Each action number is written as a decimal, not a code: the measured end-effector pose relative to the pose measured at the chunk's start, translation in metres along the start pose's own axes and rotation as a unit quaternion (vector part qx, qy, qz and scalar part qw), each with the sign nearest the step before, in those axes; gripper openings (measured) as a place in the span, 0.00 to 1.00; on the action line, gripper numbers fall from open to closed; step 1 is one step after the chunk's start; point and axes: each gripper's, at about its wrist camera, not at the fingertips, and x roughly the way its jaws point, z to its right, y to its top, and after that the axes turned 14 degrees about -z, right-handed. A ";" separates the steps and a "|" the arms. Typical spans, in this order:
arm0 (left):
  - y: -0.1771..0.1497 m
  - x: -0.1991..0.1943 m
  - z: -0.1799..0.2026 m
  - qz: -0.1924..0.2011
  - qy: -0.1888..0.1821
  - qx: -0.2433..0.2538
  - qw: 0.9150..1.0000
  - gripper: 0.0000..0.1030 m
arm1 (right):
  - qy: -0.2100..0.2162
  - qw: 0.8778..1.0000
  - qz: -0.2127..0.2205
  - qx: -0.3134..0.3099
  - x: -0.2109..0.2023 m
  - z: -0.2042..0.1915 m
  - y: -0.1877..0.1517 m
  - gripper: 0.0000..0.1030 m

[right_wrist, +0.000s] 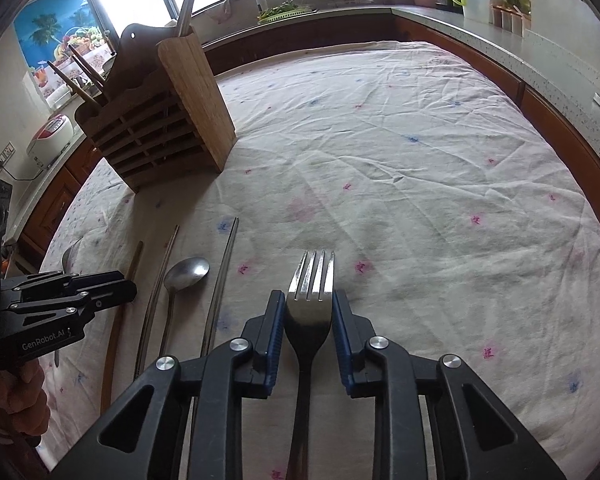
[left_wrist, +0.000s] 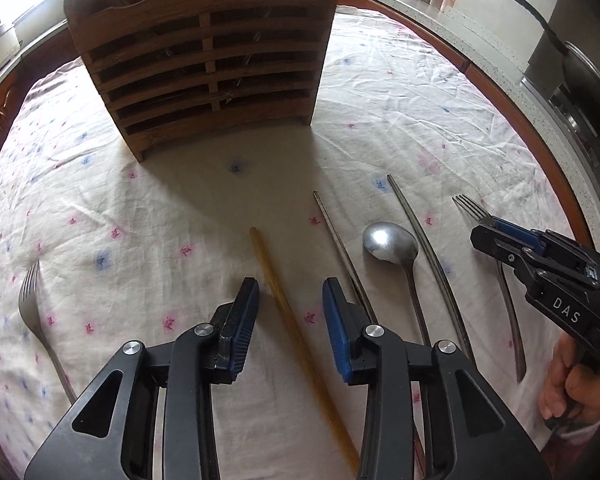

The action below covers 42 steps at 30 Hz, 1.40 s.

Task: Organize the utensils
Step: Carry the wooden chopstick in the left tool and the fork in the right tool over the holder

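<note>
Fork (right_wrist: 310, 300) pinched by right tongs (right_wrist: 309, 304); left tongs (left_wrist: 290, 300) straddle chopstick (left_wrist: 284, 304).

Black grippers (left_wrist: 290, 300), blue ribbed fingers (right_wrist: 277, 322), silver screws.

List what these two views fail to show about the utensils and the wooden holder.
- Holder contents: left wrist view, slats and the top edge hide them.
- Wooden chopstick's lower end: same view, left tool covers it.
- Fork handle end: right wrist view, cut off by the bottom edge below the right tool.
</note>
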 end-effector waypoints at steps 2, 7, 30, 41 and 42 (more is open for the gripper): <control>0.000 0.001 0.007 0.008 0.021 0.015 1.000 0.26 | 0.001 1.000 0.000 -0.001 0.000 -0.001 0.000 0.23; -0.007 -0.007 0.000 0.014 -0.006 0.008 1.000 0.05 | 0.012 1.000 0.001 -0.001 -0.003 -0.002 0.000 0.23; -0.113 -0.181 -0.056 0.207 -0.108 -0.044 0.971 0.05 | 0.054 0.988 0.141 -0.041 -0.137 -0.050 -0.033 0.04; -0.123 -0.211 -0.067 0.256 -0.113 -0.054 0.959 0.05 | 0.062 0.984 0.156 -0.059 -0.152 -0.066 -0.029 0.03; -0.123 -0.213 -0.068 0.259 -0.113 -0.055 0.958 0.05 | 0.063 0.984 0.157 -0.060 -0.152 -0.067 -0.027 0.03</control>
